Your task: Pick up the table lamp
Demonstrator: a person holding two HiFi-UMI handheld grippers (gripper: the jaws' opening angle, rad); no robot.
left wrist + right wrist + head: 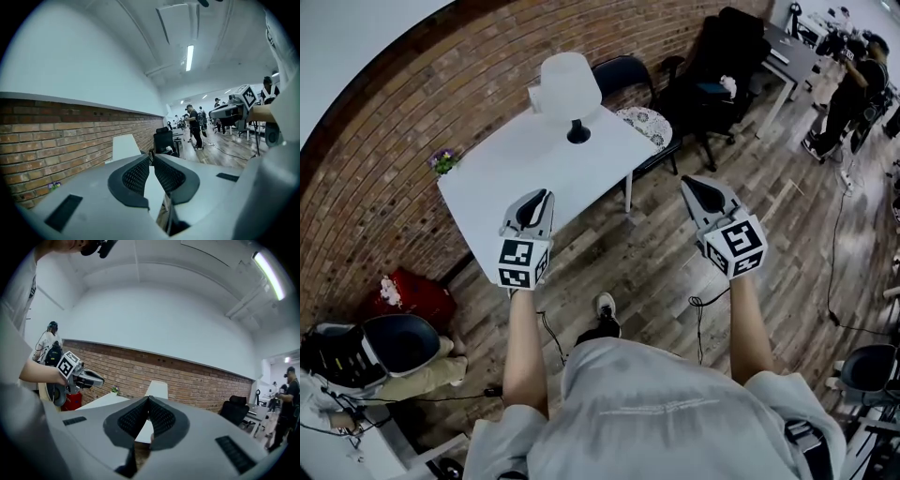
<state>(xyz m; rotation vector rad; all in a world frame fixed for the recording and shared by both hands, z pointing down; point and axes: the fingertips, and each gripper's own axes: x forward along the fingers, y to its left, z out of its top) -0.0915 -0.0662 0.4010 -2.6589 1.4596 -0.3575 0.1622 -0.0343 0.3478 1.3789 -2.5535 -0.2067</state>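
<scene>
The table lamp point(570, 89) has a white shade and a black round base; it stands near the far end of the white table point(502, 187). My left gripper point(545, 195) hovers over the table's near edge, well short of the lamp, jaws shut and empty. Held over the wooden floor to the right of the table, my right gripper point(687, 182) is also shut and empty. The lamp shade point(125, 147) shows beyond the closed tips in the left gripper view. In the right gripper view the shade point(158, 389) rises just behind the closed tips.
A small purple-flowered plant point(442, 161) sits at the table's left corner by the brick wall. Black office chairs point(623, 71) and a round patterned seat point(645, 123) stand beyond the table. A red bag point(405, 294) lies at left. A person point(853, 89) stands far right.
</scene>
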